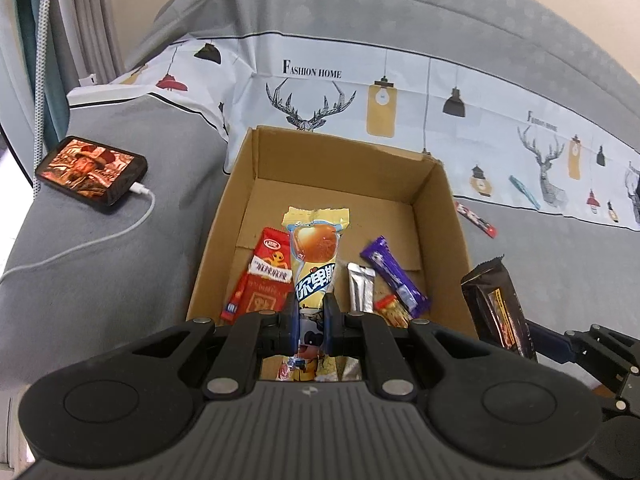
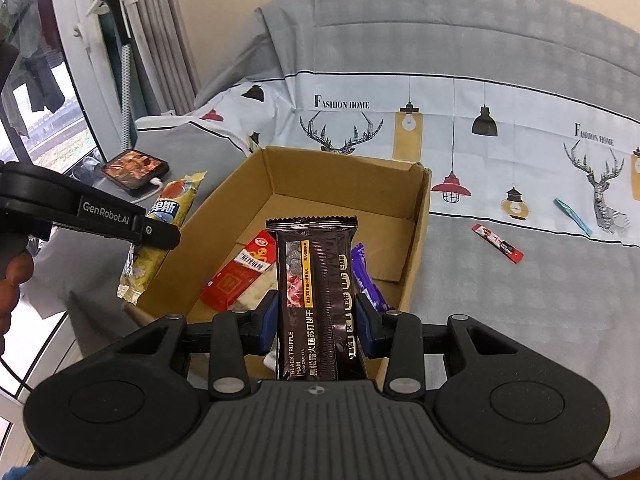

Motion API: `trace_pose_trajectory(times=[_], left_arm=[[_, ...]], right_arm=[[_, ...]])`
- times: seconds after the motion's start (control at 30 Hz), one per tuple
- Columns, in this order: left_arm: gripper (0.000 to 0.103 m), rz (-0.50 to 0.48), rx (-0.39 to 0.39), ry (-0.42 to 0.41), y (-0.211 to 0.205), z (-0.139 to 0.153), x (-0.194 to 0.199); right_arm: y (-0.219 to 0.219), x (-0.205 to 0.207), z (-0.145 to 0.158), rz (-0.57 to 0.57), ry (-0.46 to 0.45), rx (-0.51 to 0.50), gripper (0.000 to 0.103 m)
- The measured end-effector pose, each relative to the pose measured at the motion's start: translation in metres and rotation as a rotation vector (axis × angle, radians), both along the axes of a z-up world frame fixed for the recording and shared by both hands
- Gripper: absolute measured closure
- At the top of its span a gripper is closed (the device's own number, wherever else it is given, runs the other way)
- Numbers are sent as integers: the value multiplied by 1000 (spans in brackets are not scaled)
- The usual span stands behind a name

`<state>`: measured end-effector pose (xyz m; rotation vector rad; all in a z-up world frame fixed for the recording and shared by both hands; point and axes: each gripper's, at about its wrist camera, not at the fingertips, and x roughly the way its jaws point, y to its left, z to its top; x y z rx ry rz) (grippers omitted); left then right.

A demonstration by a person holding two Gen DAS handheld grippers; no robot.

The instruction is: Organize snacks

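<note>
Nearest, right gripper: fingers closed against the long edges of a dark cracker packet. The packet's long axis runs straight away along the fingers, its far crimped end over the near part of the cardboard box. In the left wrist view the same packet shows just right of the box's right wall.

Nearest, left gripper: fingers pinched narrow on the lower half of a yellow lollipop packet, long axis pointing away, far end reaching toward the box's middle. From the right wrist view this packet hangs at the box's near-left corner; whether it is above the floor or just outside the wall cannot be settled.

Box floor, near end: red packet at left, silver sachet and purple bar at right, a small orange packet at the near wall.

Judgement: both held packets lie lengthwise with the box, so each calls for a short drop or carry forward. The right packet appears better centred.

Farther right, on the grey cover, well apart from the box: a red stick sachet, and beyond it a teal stick on the printed cloth. Both not yet boxed; the right gripper is nearer.

Far left: a phone on its cable.
</note>
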<state>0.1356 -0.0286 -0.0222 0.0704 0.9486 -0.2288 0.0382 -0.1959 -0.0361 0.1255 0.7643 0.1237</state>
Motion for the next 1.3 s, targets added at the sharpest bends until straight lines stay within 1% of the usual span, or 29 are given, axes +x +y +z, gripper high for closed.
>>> trace_pose_trajectory(times=[0.23,0.43,0.7,0.87,0.93,0.97,1.0,1.03,1.07,1.1,1.13,1.2,1.3], left_arm=[[91,0,30,45,-11,-30,37],[91,-7,61,104,-17,-64,61],[91,-10,98,161,-17,-98,75],[90,-15,132,167,-18,-111,80],[88,-23,135,175,-17,-114,81],[72,-30,125,180,-17,-114,81],[35,-31,114,179,-17,-113,81],[16,-20,108,162,-15,-110,80],[1,1,107,119,-13,-105,76],[0,16,107,72,-11,-99,71],[0,18,113,42,-10,-94,66],[0,1,119,41,-9,-87,58],[0,1,103,49,-3,-77,35]], right_arm=[[-2,45,-23,-6,41,1,62],[-2,70,-48,-14,100,0,62],[0,95,-72,-8,148,1,62],[0,104,-80,-5,166,-4,62],[-3,107,-81,-10,174,5,61],[-5,108,-80,-25,169,19,59],[-8,109,-77,-43,165,35,47],[-11,109,-73,-60,162,48,39],[-13,108,-69,-75,151,55,29],[-15,106,-64,-85,139,51,25],[-16,104,-60,-88,133,44,25],[-17,96,-51,-90,131,28,20],[-12,73,-37,-82,132,26,16]])
